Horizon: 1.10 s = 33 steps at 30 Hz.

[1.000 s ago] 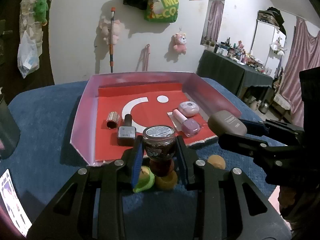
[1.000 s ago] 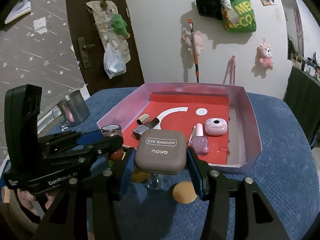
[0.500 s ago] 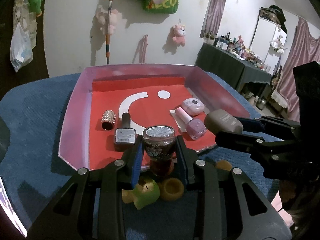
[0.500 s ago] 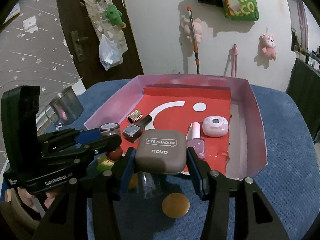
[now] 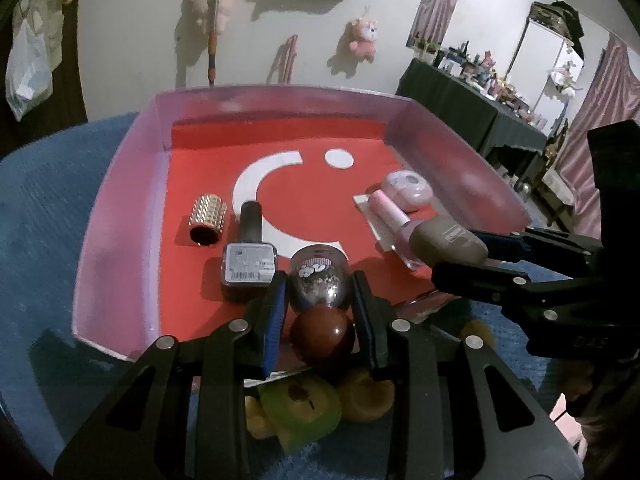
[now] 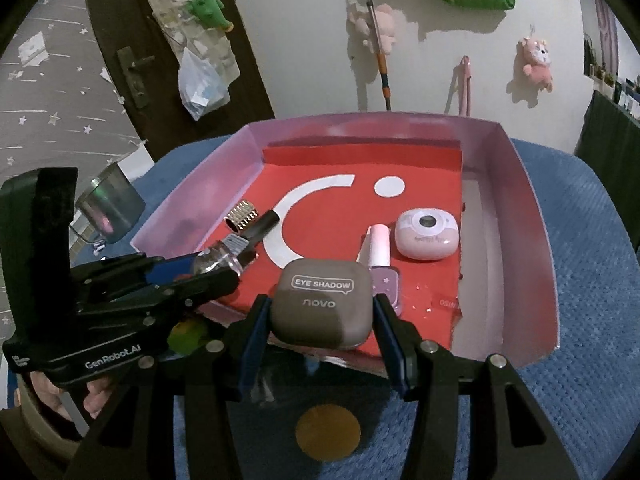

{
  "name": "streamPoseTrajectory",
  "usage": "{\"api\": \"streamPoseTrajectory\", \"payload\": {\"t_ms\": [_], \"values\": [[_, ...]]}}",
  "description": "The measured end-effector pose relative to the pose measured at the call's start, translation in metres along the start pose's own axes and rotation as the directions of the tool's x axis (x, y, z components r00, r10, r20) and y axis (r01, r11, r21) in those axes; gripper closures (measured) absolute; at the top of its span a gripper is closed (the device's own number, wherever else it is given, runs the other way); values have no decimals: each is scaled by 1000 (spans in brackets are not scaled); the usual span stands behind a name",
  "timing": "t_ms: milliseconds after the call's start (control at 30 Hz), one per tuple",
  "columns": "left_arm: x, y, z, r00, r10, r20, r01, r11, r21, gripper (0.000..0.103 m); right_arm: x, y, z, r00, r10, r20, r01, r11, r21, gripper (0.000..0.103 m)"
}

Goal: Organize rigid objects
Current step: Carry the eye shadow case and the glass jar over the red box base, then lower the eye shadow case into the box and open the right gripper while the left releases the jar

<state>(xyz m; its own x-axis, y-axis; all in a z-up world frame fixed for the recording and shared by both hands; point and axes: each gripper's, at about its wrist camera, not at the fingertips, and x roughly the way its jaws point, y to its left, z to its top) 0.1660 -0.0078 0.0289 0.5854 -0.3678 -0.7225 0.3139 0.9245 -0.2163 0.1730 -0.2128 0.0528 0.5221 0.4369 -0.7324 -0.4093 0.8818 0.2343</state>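
Note:
My left gripper [image 5: 319,292] is shut on a small glass bottle [image 5: 318,280] with a dark red round cap [image 5: 322,338], held over the near edge of the pink tray [image 5: 120,208]. My right gripper [image 6: 322,316] is shut on a taupe eye shadow case [image 6: 322,300], also over the tray's near edge. The case [image 5: 448,240] and right gripper [image 5: 480,256] show at the right of the left wrist view. On the tray's red floor lie a gold studded cylinder [image 5: 207,219], a dark polish bottle [image 5: 249,256], a pink polish bottle [image 6: 378,248] and a pink compact [image 6: 426,236].
Green and yellow toy pieces [image 5: 296,412] lie on the blue cloth below the left gripper. A gold disc [image 6: 328,431] lies on the cloth under the right gripper. A metal cup [image 6: 110,208] stands left of the tray. A person's hand [image 6: 52,392] holds the left gripper.
Both grippers have moved forward and down, from in front of the tray to over its near edge. The glass bottle now tips forward and shows its red cap.

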Motion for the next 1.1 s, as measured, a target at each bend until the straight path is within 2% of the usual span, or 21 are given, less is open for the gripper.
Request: {"api": "streamPoseTrajectory", "payload": {"t_ms": [267, 400, 500, 700, 867, 1100], "values": [[23, 6, 1, 996, -32, -79, 29, 999, -30, 74, 18, -6, 2, 998, 5, -56, -4, 1000, 9, 49], [25, 5, 3, 996, -31, -87, 29, 999, -29, 74, 21, -7, 4, 997, 29, -74, -28, 1000, 14, 49], [26, 7, 5, 995, -28, -91, 25, 999, -38, 74, 24, -7, 5, 991, 91, -95, -88, 996, 34, 49], [30, 9, 9, 996, -5, -94, 1, 999, -40, 74, 37, -1, 6, 985, 108, -131, -106, 994, 26, 49], [34, 13, 15, 995, 15, -97, -20, 998, -51, 74, 45, -4, 12, 989, 71, -127, -67, 997, 33, 49], [41, 21, 23, 995, 45, -86, -51, 997, -65, 74, 51, -11, 19, 994, -41, -102, 43, 999, 17, 49]]}}
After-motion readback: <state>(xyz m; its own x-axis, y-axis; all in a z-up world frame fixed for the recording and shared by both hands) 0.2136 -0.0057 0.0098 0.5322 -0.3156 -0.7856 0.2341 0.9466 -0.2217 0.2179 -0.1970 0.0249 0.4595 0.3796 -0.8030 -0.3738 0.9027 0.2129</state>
